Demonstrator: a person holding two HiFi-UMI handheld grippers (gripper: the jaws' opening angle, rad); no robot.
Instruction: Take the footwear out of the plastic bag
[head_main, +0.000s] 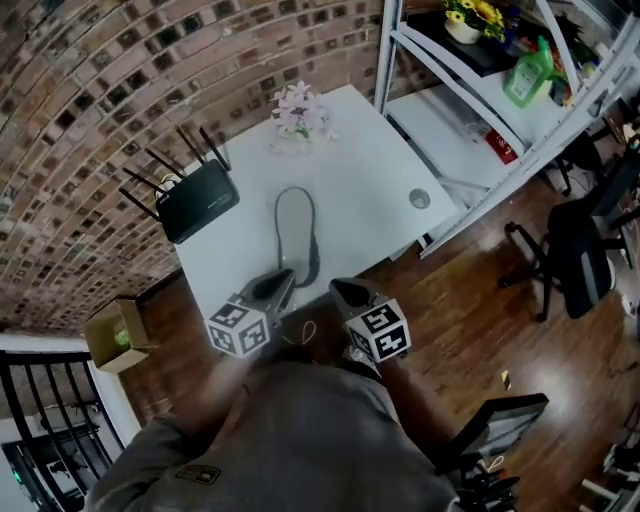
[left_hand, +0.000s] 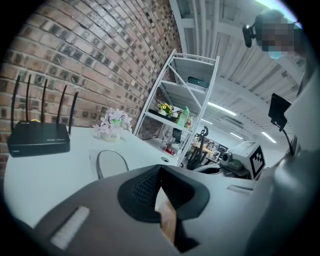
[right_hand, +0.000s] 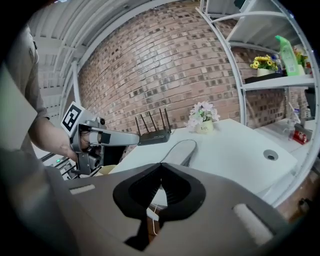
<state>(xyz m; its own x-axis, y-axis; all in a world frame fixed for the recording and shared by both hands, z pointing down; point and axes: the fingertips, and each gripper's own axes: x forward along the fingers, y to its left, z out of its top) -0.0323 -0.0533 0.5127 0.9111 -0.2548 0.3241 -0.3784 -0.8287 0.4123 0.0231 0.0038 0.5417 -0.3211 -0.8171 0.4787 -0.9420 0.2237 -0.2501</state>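
Note:
A flat, sole-shaped piece of footwear with a dark rim (head_main: 297, 235) lies on the white table (head_main: 370, 170); whether a clear bag wraps it I cannot tell. It appears as a grey oval (left_hand: 111, 162) in the left gripper view and as a long grey sole (right_hand: 180, 150) in the right gripper view. My left gripper (head_main: 280, 285) is shut and empty at the table's near edge, just short of the footwear's near end. My right gripper (head_main: 345, 292) is shut and empty beside it, to the right. Both sets of jaws (left_hand: 160, 172) (right_hand: 161, 172) point at the footwear.
A black router with antennas (head_main: 195, 200) sits at the table's left side and a small flower pot (head_main: 298, 115) at the far end. A cable hole (head_main: 419, 199) is near the right edge. A white shelf unit (head_main: 500, 80) stands to the right, with an office chair (head_main: 575, 250) beyond and a cardboard box (head_main: 118, 335) on the floor at left.

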